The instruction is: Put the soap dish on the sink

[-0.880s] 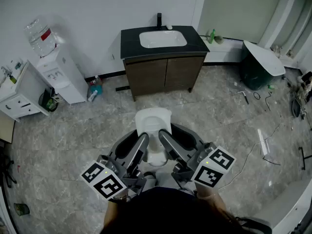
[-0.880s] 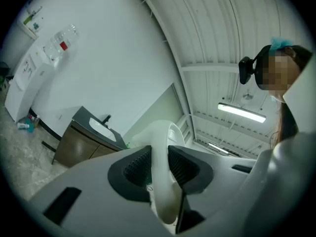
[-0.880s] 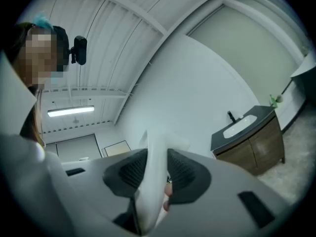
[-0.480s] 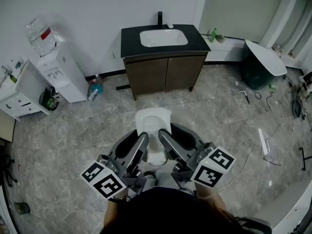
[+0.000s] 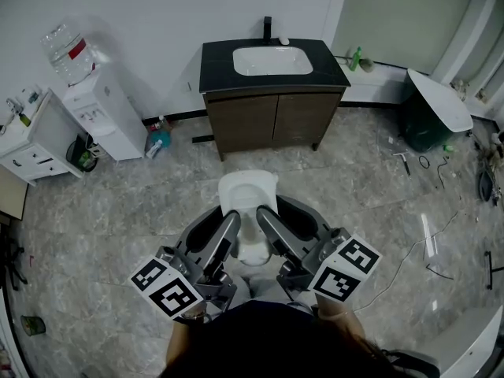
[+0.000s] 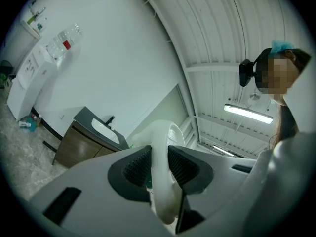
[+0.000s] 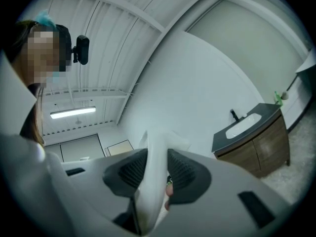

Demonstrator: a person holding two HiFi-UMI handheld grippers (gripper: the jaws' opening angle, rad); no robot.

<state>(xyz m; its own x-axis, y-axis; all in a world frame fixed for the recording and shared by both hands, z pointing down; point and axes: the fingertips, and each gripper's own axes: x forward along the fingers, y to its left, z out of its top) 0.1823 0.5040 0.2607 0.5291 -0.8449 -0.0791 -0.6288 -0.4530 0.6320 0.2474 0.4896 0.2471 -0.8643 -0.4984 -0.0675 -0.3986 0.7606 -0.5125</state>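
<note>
A white soap dish point(image 5: 247, 205) hangs in front of me over the grey marble floor, held from both sides. My left gripper point(image 5: 232, 225) is shut on its left edge, and my right gripper point(image 5: 264, 219) is shut on its right edge. In the left gripper view the ribbed pads point(image 6: 138, 165) press on the dish rim point(image 6: 163, 181). The right gripper view shows the same, with the pads point(image 7: 182, 170) against the white dish point(image 7: 154, 181). The white sink point(image 5: 272, 60) sits in a black-topped wooden cabinet point(image 5: 272, 116) against the far wall, well ahead of the dish.
A water dispenser point(image 5: 98, 113) and a white drawer unit point(image 5: 31, 144) stand at the left wall. A blue bottle point(image 5: 157, 142) sits on the floor beside the cabinet. A dark bin with a white lid point(image 5: 429, 109), tools and cables point(image 5: 429, 239) lie at the right.
In the head view the sink cabinet has slid slightly to the right and the room has shifted with it. Both grippers keep their hold on the dish.
</note>
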